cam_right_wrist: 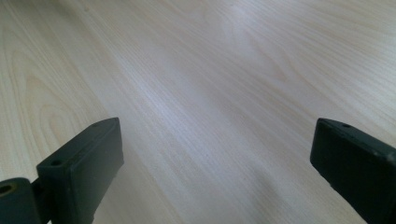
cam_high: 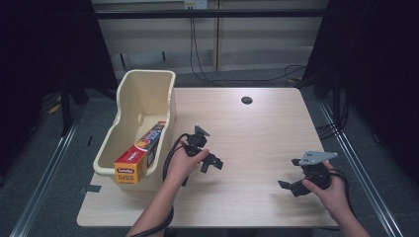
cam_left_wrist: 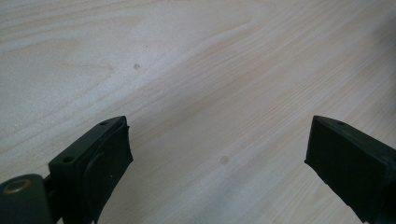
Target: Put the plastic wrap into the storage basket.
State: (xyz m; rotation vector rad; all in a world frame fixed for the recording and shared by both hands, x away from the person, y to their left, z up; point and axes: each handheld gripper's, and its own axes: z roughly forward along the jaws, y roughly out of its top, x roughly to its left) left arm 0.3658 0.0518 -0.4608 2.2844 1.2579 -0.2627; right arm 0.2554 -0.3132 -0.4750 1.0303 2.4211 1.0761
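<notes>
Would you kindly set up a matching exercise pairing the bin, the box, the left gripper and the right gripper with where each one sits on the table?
Things:
1. cream bin
2. plastic wrap box
3. left gripper
4. right gripper

Places:
A. near the table's right front, jaws open over bare wood
B. along the table's left edge
C. leaning in the bin, its front end over the rim
D. just right of the bin, jaws open over bare wood

Pairs: 1-B, 2-C, 3-D, 4-A
</notes>
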